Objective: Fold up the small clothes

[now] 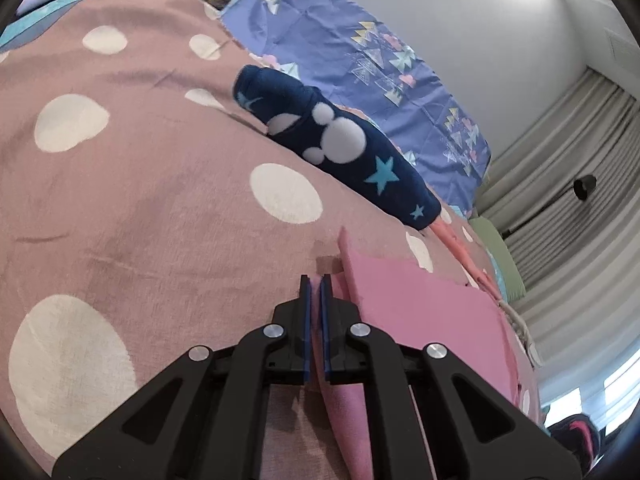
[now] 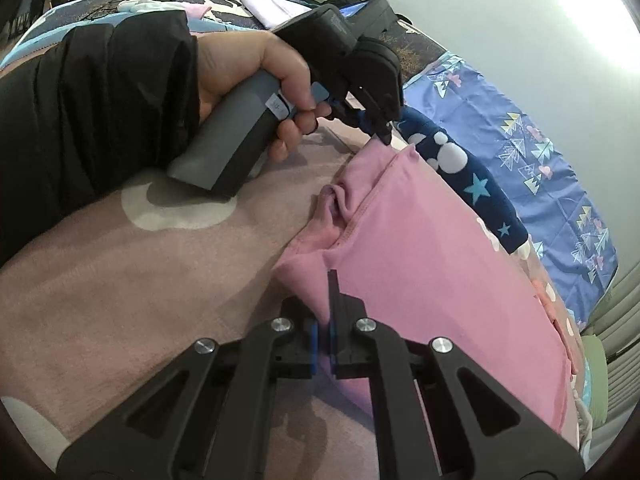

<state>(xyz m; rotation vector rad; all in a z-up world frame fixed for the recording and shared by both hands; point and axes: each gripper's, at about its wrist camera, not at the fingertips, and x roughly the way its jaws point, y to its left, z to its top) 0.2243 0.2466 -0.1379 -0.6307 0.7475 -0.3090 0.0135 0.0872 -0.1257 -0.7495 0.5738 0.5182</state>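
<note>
The left gripper (image 1: pixel 316 280) had its jaws pinched together on a corner of the pink garment (image 1: pixel 424 312), a thin fold of pink cloth running down between the blue pads. The right gripper (image 2: pixel 326 304) was clamped the same way on another edge of the pink garment (image 2: pixel 432 280), its jaws nearly together with fabric bunched between them. In the right wrist view the left gripper (image 2: pixel 385 136) showed from outside — its tips at the garment's far corner, the person's left hand (image 2: pixel 256 72) wrapped round the grey handle, a black sleeve (image 2: pixel 92 100) behind it.

The garment lay spread on a bed under a dusty-pink cover with large white dots (image 1: pixel 160 184). Just beyond it rested a navy piece with white mouse-head shapes and blue stars (image 1: pixel 332 136) — touching the cover, close beside the pink cloth. Farther off lay a blue patterned sheet (image 1: pixel 340 48), and grey curtains (image 1: pixel 568 200) hung at the right.
</note>
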